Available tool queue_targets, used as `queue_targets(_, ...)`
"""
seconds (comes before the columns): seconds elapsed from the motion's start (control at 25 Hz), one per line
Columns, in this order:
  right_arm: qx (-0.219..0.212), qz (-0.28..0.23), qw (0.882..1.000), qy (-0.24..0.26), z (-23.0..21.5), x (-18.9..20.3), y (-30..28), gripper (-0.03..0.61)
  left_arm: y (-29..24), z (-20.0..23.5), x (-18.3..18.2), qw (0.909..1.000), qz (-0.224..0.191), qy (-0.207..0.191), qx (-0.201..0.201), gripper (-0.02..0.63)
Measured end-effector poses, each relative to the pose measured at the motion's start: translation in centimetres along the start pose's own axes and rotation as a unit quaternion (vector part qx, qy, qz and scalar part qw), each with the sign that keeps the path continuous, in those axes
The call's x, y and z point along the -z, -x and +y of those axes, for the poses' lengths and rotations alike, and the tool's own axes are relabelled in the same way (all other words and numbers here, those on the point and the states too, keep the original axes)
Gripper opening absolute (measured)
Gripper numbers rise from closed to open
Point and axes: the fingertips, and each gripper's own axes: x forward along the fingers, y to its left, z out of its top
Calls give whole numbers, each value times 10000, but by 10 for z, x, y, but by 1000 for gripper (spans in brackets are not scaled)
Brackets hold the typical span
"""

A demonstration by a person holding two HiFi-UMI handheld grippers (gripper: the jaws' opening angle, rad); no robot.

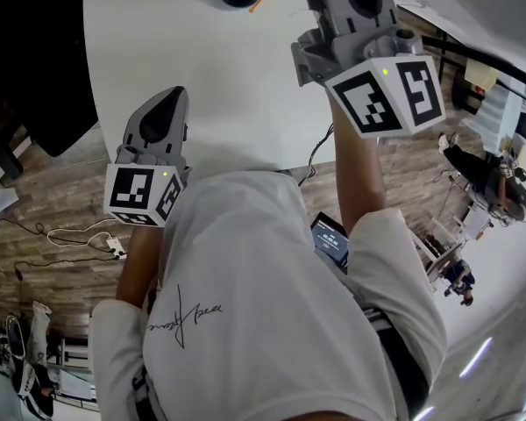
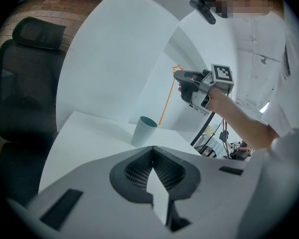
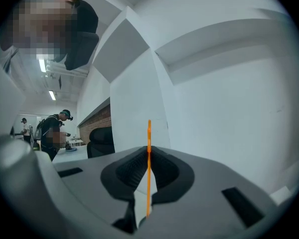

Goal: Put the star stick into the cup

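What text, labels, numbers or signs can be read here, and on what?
No text is legible.
Shirt: cursive script print, unreadable.
Screen at the person's waist: too small to read.
Cube on the left hand-held gripper and cube on the right hand-held gripper: square marker patterns, no letters.

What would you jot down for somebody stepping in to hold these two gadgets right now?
Left tool: shut, empty, held back from the cup.
Right tool: shut on the star stick, star end up.
Cup upright on the white table; stick's lower end is beside its rim, not inside.
Done: stick picked up. Left: lower it into the cup, release.
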Motion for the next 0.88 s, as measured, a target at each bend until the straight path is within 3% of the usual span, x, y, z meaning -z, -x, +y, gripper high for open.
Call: queue_targets(0.88, 93, 97, 9998, -151, -20, 24, -21, 20, -13, 16, 11, 9995, 238, 184, -115, 8)
